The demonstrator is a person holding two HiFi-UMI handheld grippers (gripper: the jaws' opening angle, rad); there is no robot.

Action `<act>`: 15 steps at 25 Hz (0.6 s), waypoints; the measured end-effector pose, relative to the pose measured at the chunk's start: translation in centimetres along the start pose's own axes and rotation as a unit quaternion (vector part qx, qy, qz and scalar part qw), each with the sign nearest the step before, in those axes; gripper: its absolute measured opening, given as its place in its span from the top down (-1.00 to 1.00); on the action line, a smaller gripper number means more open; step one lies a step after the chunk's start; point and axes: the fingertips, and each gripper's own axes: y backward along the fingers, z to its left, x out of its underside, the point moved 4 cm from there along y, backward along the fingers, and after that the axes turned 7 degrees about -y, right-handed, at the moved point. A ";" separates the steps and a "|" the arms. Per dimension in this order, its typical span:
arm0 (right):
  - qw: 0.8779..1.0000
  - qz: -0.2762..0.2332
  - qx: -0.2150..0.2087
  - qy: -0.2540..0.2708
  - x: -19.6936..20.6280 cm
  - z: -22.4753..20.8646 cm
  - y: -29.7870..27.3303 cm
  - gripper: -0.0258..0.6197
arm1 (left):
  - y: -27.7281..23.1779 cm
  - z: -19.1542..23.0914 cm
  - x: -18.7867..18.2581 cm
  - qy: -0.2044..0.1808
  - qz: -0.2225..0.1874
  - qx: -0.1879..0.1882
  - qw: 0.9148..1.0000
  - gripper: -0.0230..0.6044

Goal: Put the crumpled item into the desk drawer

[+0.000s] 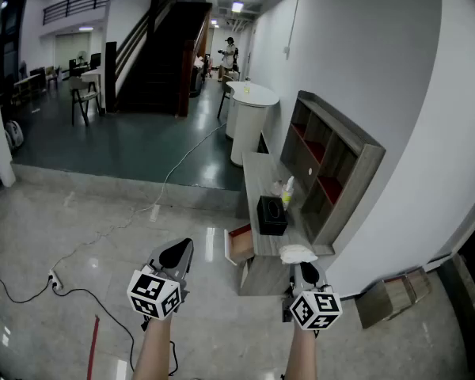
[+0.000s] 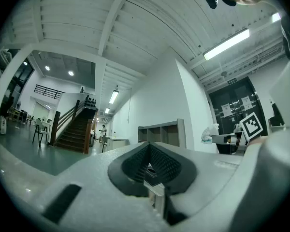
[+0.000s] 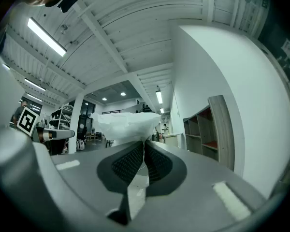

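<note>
The crumpled item (image 1: pixel 298 253) is a white wad of paper, and my right gripper (image 1: pixel 305 271) is shut on it, holding it in the air just in front of the grey desk (image 1: pixel 256 182). In the right gripper view the wad (image 3: pixel 128 124) bulges above the pinched jaw tips of that gripper (image 3: pixel 144 143). The desk drawer (image 1: pixel 239 245) stands pulled open on the desk's left side, showing a reddish inside. My left gripper (image 1: pixel 176 256) hangs over the floor to the left of the drawer, shut and empty. Its tips (image 2: pixel 149 146) meet in the left gripper view.
On the desk stand a black box (image 1: pixel 271 214) and a small bottle (image 1: pixel 287 192). A grey shelf unit (image 1: pixel 332 172) lines the wall behind. A cardboard box (image 1: pixel 392 295) lies on the right floor, a black cable (image 1: pixel 63 291) on the left. A white round counter (image 1: pixel 252 109) stands farther back.
</note>
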 end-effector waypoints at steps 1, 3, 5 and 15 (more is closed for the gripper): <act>1.000 0.000 0.000 0.000 0.0 0.0 0.0 0.85 | 0.0 0.0 0.0 0.000 0.001 0.000 1.000 0.93; 1.000 0.001 0.000 0.000 0.0 0.0 0.1 0.85 | 0.0 0.0 0.0 0.000 0.002 0.000 1.000 0.93; 1.000 0.002 0.000 -0.001 0.0 -0.1 0.1 0.85 | -0.1 -0.1 0.0 0.000 0.002 0.000 1.000 0.93; 1.000 0.006 0.003 -0.008 0.6 -0.7 0.1 0.85 | -0.8 -0.4 1.0 0.004 0.012 0.005 1.000 0.93</act>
